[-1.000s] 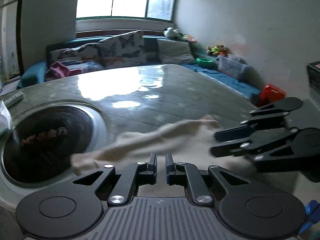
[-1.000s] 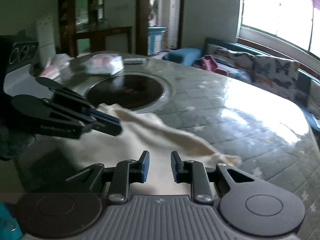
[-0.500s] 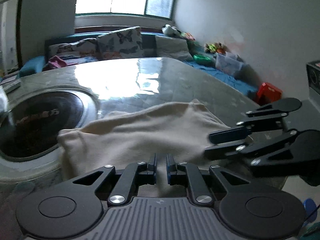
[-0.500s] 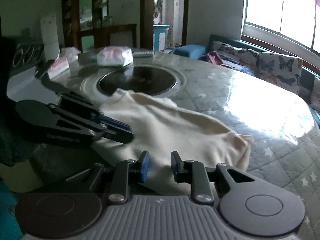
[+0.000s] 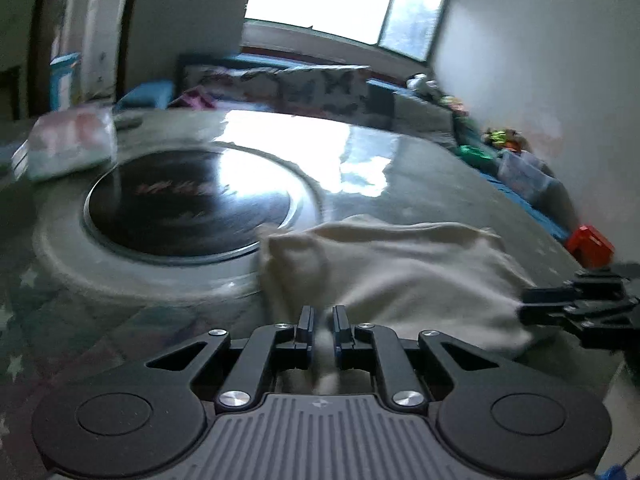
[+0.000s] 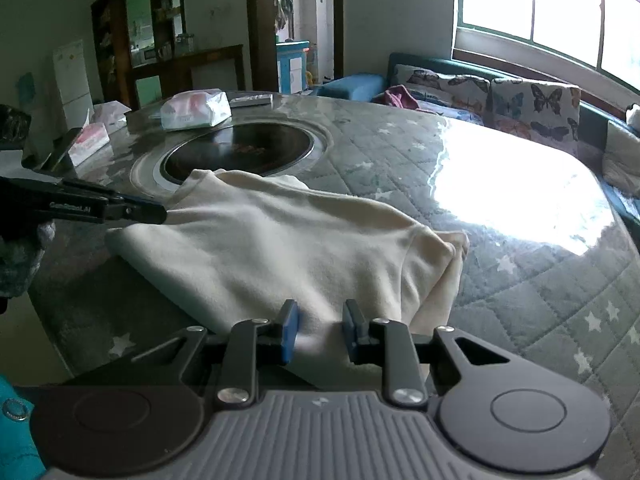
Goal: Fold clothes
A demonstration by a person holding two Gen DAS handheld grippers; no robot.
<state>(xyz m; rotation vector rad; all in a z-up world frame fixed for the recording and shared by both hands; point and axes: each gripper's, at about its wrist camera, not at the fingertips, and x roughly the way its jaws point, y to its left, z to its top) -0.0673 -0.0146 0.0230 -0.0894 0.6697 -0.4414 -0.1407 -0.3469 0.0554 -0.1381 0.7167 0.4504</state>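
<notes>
A cream garment (image 6: 288, 240) lies folded over on the quilted table, its far corner touching the round black hob. It shows in the left wrist view (image 5: 400, 272) too. My left gripper (image 5: 322, 328) is shut on the garment's near edge, with cloth pinched between the narrow jaws; it also shows from the side in the right wrist view (image 6: 152, 214). My right gripper (image 6: 318, 330) stands with a wider gap and cloth bunched between its pads; it appears at the right edge of the left wrist view (image 5: 524, 308).
A round black hob (image 6: 240, 150) is set into the table (image 6: 520, 280). Tissue packs (image 6: 196, 110) lie behind it. A sofa with butterfly cushions (image 6: 520, 96) runs under the window. A red box (image 5: 590, 244) sits on the floor.
The garment has been drawn toward the table's near edge and laid flatter. The left gripper has swung left and now looks toward the hob. The right gripper's gap has widened.
</notes>
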